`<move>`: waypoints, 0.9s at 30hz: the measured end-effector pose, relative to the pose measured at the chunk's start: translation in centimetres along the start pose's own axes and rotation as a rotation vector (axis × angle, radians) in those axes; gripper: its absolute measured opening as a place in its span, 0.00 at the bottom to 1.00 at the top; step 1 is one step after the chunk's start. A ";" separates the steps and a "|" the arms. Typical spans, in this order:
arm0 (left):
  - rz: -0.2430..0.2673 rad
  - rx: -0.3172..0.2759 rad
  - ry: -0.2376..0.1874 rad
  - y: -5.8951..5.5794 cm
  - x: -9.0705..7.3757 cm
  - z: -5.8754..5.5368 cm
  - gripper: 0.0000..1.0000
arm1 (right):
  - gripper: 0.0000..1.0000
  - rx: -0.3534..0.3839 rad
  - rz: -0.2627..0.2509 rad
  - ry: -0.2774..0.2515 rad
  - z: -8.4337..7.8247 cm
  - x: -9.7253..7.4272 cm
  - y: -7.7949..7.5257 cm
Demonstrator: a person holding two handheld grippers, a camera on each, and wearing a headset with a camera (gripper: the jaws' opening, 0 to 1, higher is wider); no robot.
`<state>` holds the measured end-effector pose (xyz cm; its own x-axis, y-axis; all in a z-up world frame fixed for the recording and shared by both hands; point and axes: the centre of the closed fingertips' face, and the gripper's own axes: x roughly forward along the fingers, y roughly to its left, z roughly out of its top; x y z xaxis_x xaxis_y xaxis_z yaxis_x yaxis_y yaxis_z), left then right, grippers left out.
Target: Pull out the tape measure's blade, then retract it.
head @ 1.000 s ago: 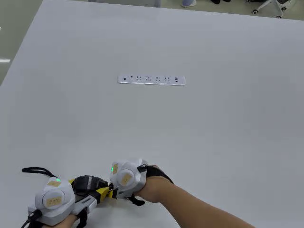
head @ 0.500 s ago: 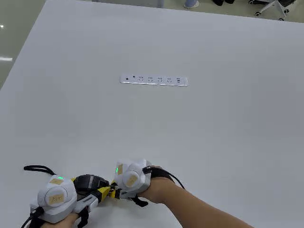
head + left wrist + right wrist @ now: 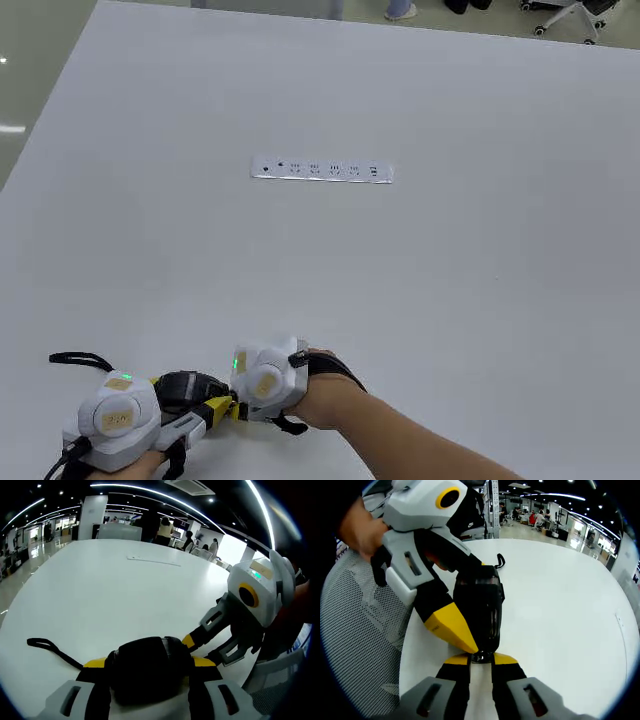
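- Yellow-tipped jaws of left hand-held gripper [image 3: 150, 664] are clamped on both sides of the tape measure [image 3: 188, 388], a black case w/ rounded top. The case sits right btwn the two pads.
- Right hand-held gripper [image 3: 481, 659] faces the left one. Its yellow tips are pressed together on a small dark end tab [image 3: 481, 655] at the case's front. No length of blade shows btwn tab and case.
- In head view both tools are at the near-left corner of the surface [image 3: 450, 280], tip to tip, w/ the tape measure btwn them. A bare forearm comes in from bottom right behind the right one.
- Black wrist strap [image 3: 78, 357] loops out from the case, lying flat on the surface just left of the left tool.
- Surface is plain matte white, wide and deep, w/ a soft glare patch toward the middle.
- White power strip [image 3: 320, 170] lies flat far out toward the centre, well apart from the tools, its long side roughly parallel to the far edge.
- Grey mesh chair [image 3: 355, 645] sits close to the near edge, beside the left tool.
- Beyond the far edge is a wheeled office chair base [image 3: 572, 12]. A pale glossy floor [image 3: 25, 60] runs along the left side.
- Room bkgd is an open office w/ a dark ceiling, long curved light strips [image 3: 150, 489] and spot lamps. A few people [image 3: 165, 529] stand past the far end, too small for detail.
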<state>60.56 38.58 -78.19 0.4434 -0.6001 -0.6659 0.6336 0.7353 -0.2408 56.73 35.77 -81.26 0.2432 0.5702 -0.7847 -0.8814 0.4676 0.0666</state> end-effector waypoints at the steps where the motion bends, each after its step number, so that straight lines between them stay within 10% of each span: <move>1: 0.003 0.000 -0.003 0.0 0.0 0.0 0.60 | 0.15 0.015 -0.001 -0.001 0.0 0.0 0.0; 8: 0.007 0.058 -0.004 0.0 -0.4 0.6 0.61 | 0.31 0.032 -0.072 0.006 -0.1 -0.2 -0.2; 11: 0.006 0.159 -0.086 -0.1 -1.1 2.8 0.75 | 0.43 0.052 -0.109 -0.036 -0.1 -1.3 -0.6; 15: -0.100 0.161 -0.115 -0.9 -2.2 4.0 1.00 | 0.47 0.118 -0.146 -0.086 -0.7 -4.0 -0.9; 19: -0.181 0.318 -0.114 -1.2 -3.8 3.5 1.00 | 0.64 0.335 -0.269 -0.246 -1.2 -8.8 -2.3; 27: -0.182 0.235 -0.161 0.8 -6.8 3.9 1.00 | 0.81 0.342 -0.404 -0.287 -5.1 -16.8 -1.0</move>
<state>60.56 42.04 -71.14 0.3919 -0.7708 -0.5023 0.8321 0.5299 -0.1639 51.43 22.30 -71.33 0.6729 0.4396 -0.5950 -0.5279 0.8488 0.0301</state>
